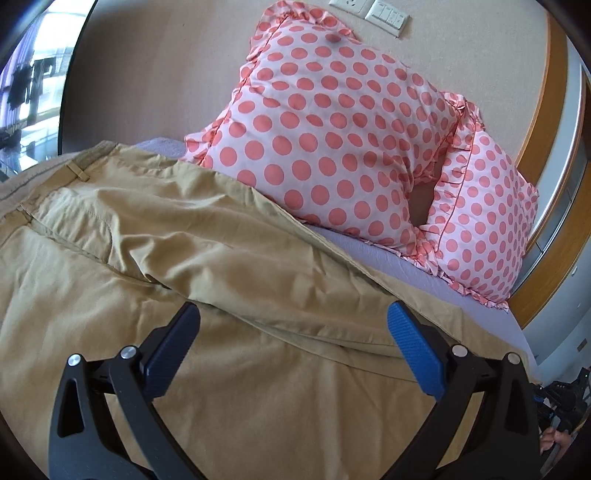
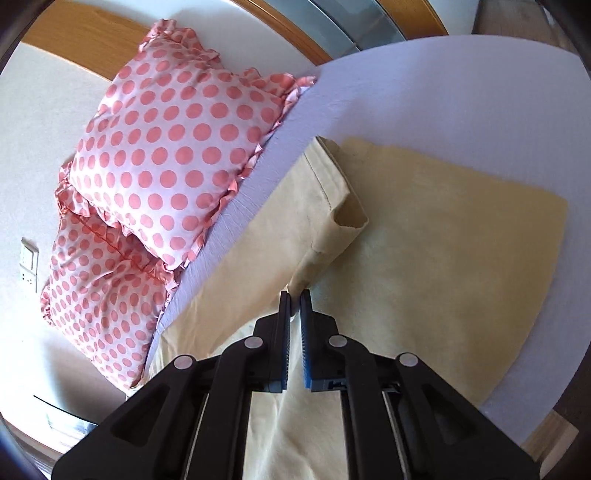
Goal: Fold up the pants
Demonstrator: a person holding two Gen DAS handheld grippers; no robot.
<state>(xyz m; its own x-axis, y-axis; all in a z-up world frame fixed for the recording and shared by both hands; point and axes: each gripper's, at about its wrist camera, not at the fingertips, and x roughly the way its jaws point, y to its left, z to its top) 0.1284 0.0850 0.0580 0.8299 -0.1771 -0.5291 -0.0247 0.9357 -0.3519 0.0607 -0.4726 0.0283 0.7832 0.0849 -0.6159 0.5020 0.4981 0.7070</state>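
Observation:
Tan pants (image 1: 155,236) lie spread on a lilac bed, waistband with belt loops at the upper left of the left wrist view. My left gripper (image 1: 293,319) is open and empty, just above the crumpled seat and crotch area. In the right wrist view my right gripper (image 2: 294,295) is shut on the hem end of one pant leg (image 2: 332,206) and holds it lifted over the other leg (image 2: 461,229), which lies flat on the sheet.
Two pink polka-dot pillows (image 1: 332,129) (image 2: 177,147) lean against the wall at the head of the bed. The lilac sheet (image 2: 443,85) shows beyond the pants. A wooden headboard frame (image 1: 543,122) and wall sockets (image 1: 384,13) stand behind.

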